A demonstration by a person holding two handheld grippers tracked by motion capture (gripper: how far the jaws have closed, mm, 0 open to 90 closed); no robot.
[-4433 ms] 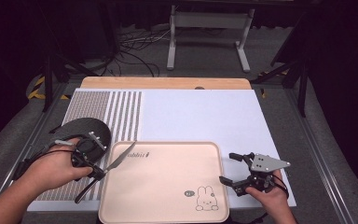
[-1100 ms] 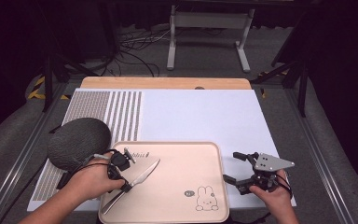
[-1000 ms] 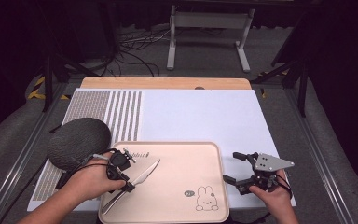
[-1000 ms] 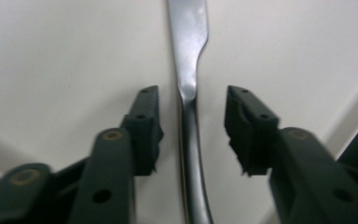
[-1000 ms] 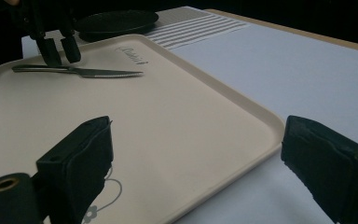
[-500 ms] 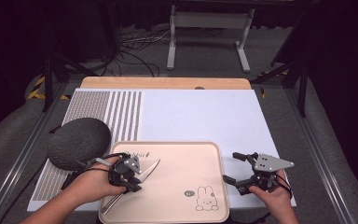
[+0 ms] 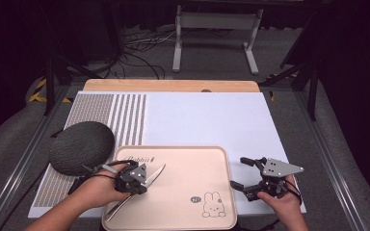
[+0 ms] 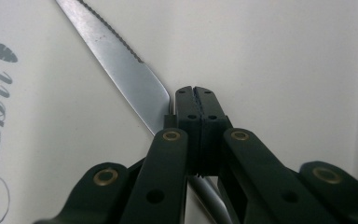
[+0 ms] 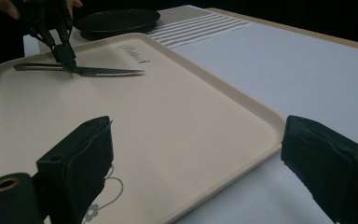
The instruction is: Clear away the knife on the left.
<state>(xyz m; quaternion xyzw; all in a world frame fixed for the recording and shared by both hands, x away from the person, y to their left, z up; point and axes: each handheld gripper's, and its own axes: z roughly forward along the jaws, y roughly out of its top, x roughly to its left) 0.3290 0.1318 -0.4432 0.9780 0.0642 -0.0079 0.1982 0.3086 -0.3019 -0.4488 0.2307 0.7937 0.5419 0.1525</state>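
A steel table knife (image 7: 155, 172) lies flat on the beige rabbit-print tray (image 7: 188, 163), blade toward the tray's middle. My left gripper (image 7: 140, 183) points down over the knife's middle. Its jaws have just been closing and now meet with nothing between the pads; in the left gripper view the knife (image 8: 121, 65) passes underneath the left gripper (image 8: 198, 100). The right gripper view also shows that left gripper (image 9: 67, 58) standing on the knife (image 9: 107, 71). My right gripper (image 7: 238, 172) rests at the tray's right edge, jaws wide apart and empty (image 9: 198, 135).
A dark round dish (image 7: 82, 147) sits left of the tray on the striped part of the white mat (image 7: 207, 120). The tray's raised rim (image 9: 261, 126) runs between the right jaws. A metal stand (image 7: 217, 29) and cables lie beyond the table.
The left gripper carried the knife from the mat onto the tray, then its jaws came together above the knife while the hand shifted slightly right. The right gripper stayed still.
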